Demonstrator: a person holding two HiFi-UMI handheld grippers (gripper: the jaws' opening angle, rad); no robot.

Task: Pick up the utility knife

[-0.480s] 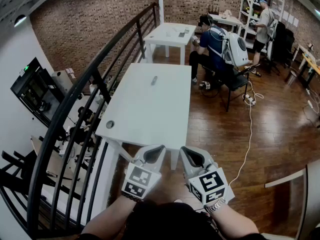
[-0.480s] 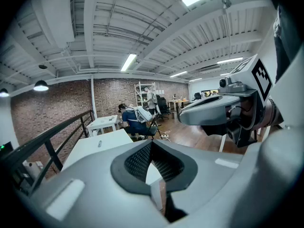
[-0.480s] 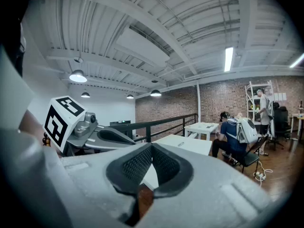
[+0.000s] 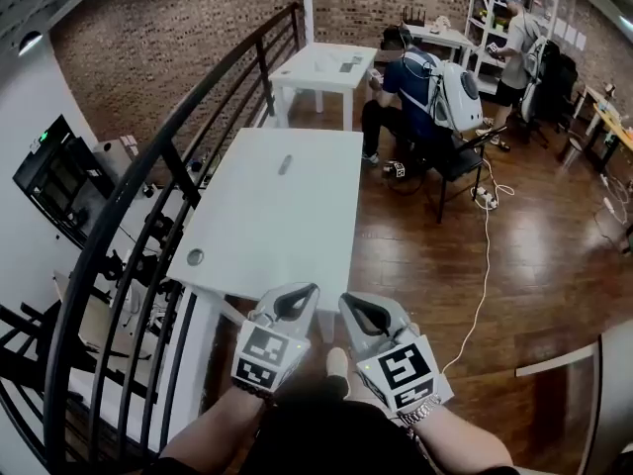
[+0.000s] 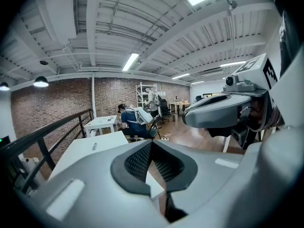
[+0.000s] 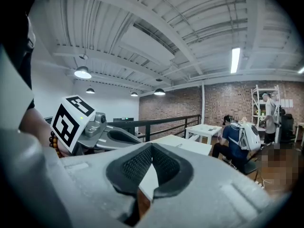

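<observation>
**Both tongs shut and empty; knife far up the table**

The white table (image 4: 267, 226) ran from near to far. A black railing (image 4: 148, 196) ran along its left side. Wood floor lay to its right.

A second white table (image 4: 318, 67) stood beyond it, with a few small items on top, too small to identify.

White shelving (image 4: 492, 13) stood against the far brick wall at the right. Things sat on its shelves; their kind could not be made out. A person stood at it.

A seated person at the far right wore a pale backpack (image 4: 461, 97); it appeared closed, contents not visible.

The left gripper (image 4: 300, 295) hung just off the table's near edge. Its jaws were fully together with nothing between the pads. The right gripper (image 4: 354, 307) was close beside it, to its right. Its jaw tips also met and gripped nothing. Both were well apart from the knife.

The utility knife (image 4: 285, 164) lay flat on the far half of the near table, left of its centre line. It appeared as a small, slim grey bar aligned with the table's length. Blade state could not be read at this size.

A small round grey spot (image 4: 195, 257) sat near the table's near left corner.
</observation>
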